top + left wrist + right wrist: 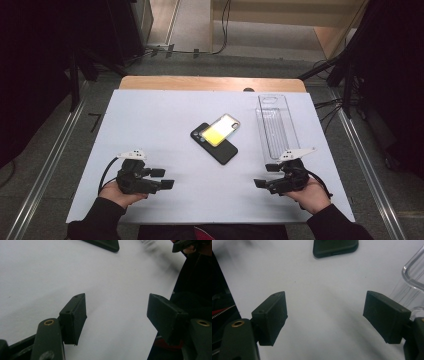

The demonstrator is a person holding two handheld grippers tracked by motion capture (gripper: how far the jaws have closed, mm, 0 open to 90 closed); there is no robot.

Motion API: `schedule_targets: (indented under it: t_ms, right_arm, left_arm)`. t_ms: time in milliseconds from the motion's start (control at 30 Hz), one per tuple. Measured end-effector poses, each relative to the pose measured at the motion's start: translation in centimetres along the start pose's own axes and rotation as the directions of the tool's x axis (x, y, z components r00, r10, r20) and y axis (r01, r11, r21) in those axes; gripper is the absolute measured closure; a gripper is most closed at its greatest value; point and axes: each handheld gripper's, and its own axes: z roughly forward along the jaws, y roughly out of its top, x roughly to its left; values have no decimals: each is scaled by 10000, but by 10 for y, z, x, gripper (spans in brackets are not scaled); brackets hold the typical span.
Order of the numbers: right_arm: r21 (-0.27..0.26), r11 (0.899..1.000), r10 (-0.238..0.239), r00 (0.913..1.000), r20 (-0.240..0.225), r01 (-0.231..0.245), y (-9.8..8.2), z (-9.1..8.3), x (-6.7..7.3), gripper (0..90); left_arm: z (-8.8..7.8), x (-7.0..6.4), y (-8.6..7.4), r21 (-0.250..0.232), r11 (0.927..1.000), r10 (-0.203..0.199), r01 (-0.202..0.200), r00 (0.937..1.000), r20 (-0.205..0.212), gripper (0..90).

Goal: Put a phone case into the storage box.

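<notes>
the black phone (223,148) lies flat near the middle of the white table (150,125), set at a slant, and the clear-edged phone case with a yellow inside (220,129) rests tilted across its far end, touching it and overlapping it. the phone's near end shows at the top of the right gripper view (335,247), and one dark corner of it shows at the top of the left gripper view (103,244). to the right of the pair, apart from them, a long clear plastic tray (275,125) lies lengthwise along the table's right side; its rounded near corner shows at the right edge of the right gripper view (412,275). the right gripper (264,183) sits low at the near right of the table, just before the tray's near end, pointing leftward; its jaws stand apart with only bare table between them (325,320). the left gripper (162,178) sits at the near left, well apart from the phone, pointing rightward, its jaws likewise spread and holding nothing (117,317). each gripper is held in a hand, with dark sleeves coming in from the near edge.
</notes>
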Motion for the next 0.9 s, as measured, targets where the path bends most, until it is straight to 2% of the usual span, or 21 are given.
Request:
schedule_targets:
  t_ms: [200, 333, 433, 667, 800, 900]
  right_arm:
    - [-106, 9999, -8, 10000, 10, 8, 0, -2, 0, 175]
    - [-157, 9999, -11, 9999, 119, 13, 0, -3, 0, 175]
    - [-197, 9998, 83, 9999, -122, -86, 2, -2, -3, 175]
    - [-178, 9998, -66, 9999, -129, 64, 3, -1, 1, 175]
    - [-139, 9999, -53, 10000, -50, 52, 2, -1, -1, 175]
    - [-10, 9999, 105, 9997, 200, -105, 0, -3, -3, 179]
  left_arm:
    - [0, 0, 2, -92, 9999, -135, 135, 9999, -28, 315]
    - [-3, -1, 7, -348, 9994, -31, 30, 10000, -39, 316]
    - [-1, 3, 7, -221, 9996, -158, 157, 9999, -50, 316]
    - [-1, 5, 4, -87, 9998, -189, 188, 9998, -90, 316]
    - [0, 4, 4, -46, 9999, -165, 165, 9998, -105, 316]
    - [1, 2, 4, 10, 9999, -161, 161, 9998, -83, 316]
